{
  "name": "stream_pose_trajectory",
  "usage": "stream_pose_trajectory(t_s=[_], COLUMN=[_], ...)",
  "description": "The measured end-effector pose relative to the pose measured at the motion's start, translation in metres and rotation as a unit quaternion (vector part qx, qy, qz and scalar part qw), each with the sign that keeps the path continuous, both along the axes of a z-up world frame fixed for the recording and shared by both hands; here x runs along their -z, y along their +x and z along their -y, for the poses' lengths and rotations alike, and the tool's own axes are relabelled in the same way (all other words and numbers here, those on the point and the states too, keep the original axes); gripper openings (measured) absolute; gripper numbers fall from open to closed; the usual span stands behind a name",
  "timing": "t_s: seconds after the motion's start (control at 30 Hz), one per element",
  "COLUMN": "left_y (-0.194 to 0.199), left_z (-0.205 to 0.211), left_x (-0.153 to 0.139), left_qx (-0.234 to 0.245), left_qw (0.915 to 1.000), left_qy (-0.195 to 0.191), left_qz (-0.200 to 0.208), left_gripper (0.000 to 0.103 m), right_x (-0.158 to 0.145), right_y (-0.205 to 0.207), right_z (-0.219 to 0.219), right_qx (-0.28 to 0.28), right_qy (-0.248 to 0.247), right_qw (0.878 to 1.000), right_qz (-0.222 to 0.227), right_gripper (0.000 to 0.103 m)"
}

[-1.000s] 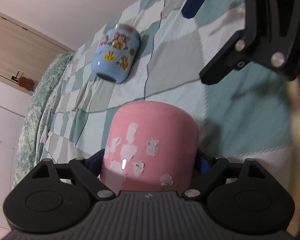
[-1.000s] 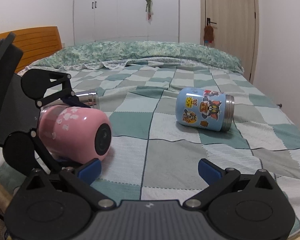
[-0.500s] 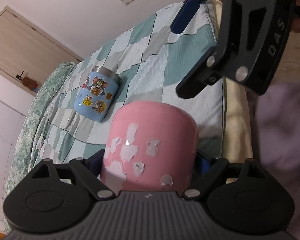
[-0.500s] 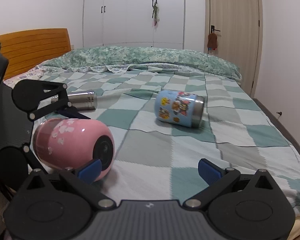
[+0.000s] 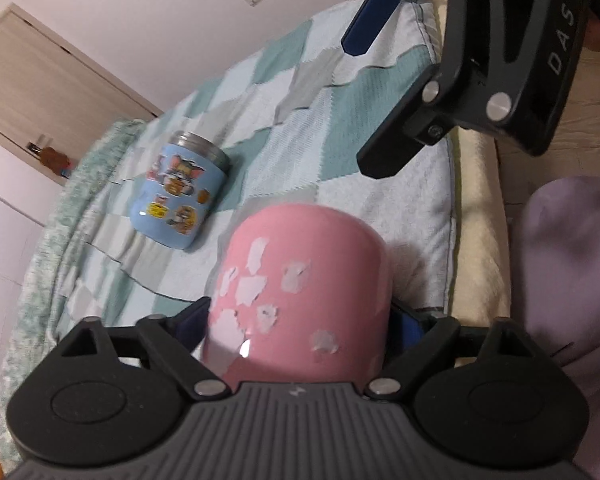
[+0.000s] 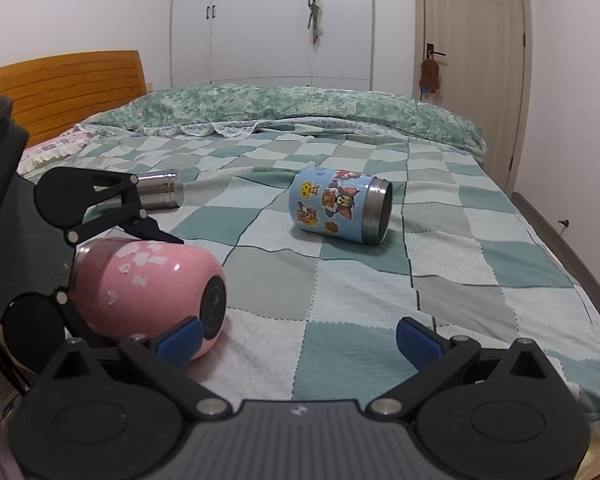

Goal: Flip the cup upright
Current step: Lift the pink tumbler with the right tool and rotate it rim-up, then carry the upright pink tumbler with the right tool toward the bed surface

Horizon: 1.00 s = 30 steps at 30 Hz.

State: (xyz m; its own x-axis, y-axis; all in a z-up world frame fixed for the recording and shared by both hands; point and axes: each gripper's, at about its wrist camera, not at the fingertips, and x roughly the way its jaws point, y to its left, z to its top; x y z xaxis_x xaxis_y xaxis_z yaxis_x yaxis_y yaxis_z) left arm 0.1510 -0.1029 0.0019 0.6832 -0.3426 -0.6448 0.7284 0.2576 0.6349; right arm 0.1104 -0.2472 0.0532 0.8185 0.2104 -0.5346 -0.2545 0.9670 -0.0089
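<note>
- Pink cup [image 5: 300, 284] is clamped between the fingers of the left gripper [image 5: 300, 320], gripped on its sides near the mouth end; dark base faces away from the wrist, as seen in the right wrist view [image 6: 148, 280].
- Cup is held on its side near the front corner of the checked blanket [image 6: 360, 280]; whether it is resting on the blanket or just above it cannot be told.
- Side grip is judged deliberate: with the axis lying along the fingers, a wrist pitch would bring the base down and the mouth up.
- Right gripper [image 6: 296, 338] is spread wide with nothing between the blue pads [image 6: 418, 342]; it is held just beside the pink cup, probably as standby or support.
- Blue sticker cup [image 6: 340, 206] is also lying on its side, mid-blanket, well apart from both grippers, steel rim toward the door side.
- Steel flask [image 6: 160, 190] is lying further back, partly hidden behind the left gripper linkage.
- Risk judged: soft bedding gives poor footing, so the upright cup may tip on release.
</note>
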Motion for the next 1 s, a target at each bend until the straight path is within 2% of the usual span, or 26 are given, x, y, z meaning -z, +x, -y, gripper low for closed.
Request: stream_pose_trajectory(t_s=[0.07,0.17,0.23,0.33,0.4,0.57,0.67,0.73,0.83,0.9,1.0], left_y=[-0.007,-0.015,-0.023,-0.031,-0.035,-0.048,-0.058,-0.061,-0.064,-0.065,-0.066], left_z=[-0.006,-0.022,-0.036,-0.058,-0.072,-0.101,-0.114,-0.121,-0.129,-0.132,-0.134], left_x=[-0.005,-0.017,-0.023,-0.03,-0.034,-0.034,-0.033,-0.033,-0.032,-0.03,-0.027], left_qx=[-0.005,-0.022,-0.04,-0.087,-0.123,-0.22,-0.268,-0.292,-0.314,-0.327,-0.339], left_qw=[0.9998,0.9982,0.9956,0.9874,0.9791,0.9475,0.9264,0.9136,0.9005,0.8913,0.8848], left_qy=[-0.014,-0.056,-0.085,-0.131,-0.161,-0.231,-0.264,-0.282,-0.3,-0.313,-0.32], left_qz=[0.013,-0.01,-0.011,-0.016,-0.02,-0.015,-0.011,-0.016,-0.012,-0.012,-0.011], left_gripper=[0.103,0.103,0.103,0.103,0.103,0.103,0.103,0.103,0.103,0.103,0.103], right_x=[-0.004,-0.012,-0.017,-0.024,-0.028,-0.029,-0.028,-0.026,-0.021,-0.017,-0.011], right_y=[0.0,0.001,0.001,0.003,0.005,0.016,0.024,0.029,0.032,0.034,0.043], right_z=[-0.003,-0.009,-0.017,-0.035,-0.051,-0.095,-0.119,-0.134,-0.154,-0.164,-0.174], right_qx=[-0.013,-0.038,-0.063,-0.111,-0.157,-0.256,-0.289,-0.318,-0.353,-0.37,-0.38], right_qy=[-0.007,-0.027,-0.047,-0.085,-0.124,-0.214,-0.267,-0.305,-0.36,-0.385,-0.404], right_qw=[1.0,0.999,0.997,0.99,0.98,0.943,0.919,0.897,0.863,0.844,0.83], right_qz=[0.002,0.007,0.011,0.012,0.009,-0.01,-0.016,-0.024,-0.029,-0.04,-0.059], right_gripper=[0.103,0.103,0.103,0.103,0.103,0.103,0.103,0.103,0.103,0.103,0.101])
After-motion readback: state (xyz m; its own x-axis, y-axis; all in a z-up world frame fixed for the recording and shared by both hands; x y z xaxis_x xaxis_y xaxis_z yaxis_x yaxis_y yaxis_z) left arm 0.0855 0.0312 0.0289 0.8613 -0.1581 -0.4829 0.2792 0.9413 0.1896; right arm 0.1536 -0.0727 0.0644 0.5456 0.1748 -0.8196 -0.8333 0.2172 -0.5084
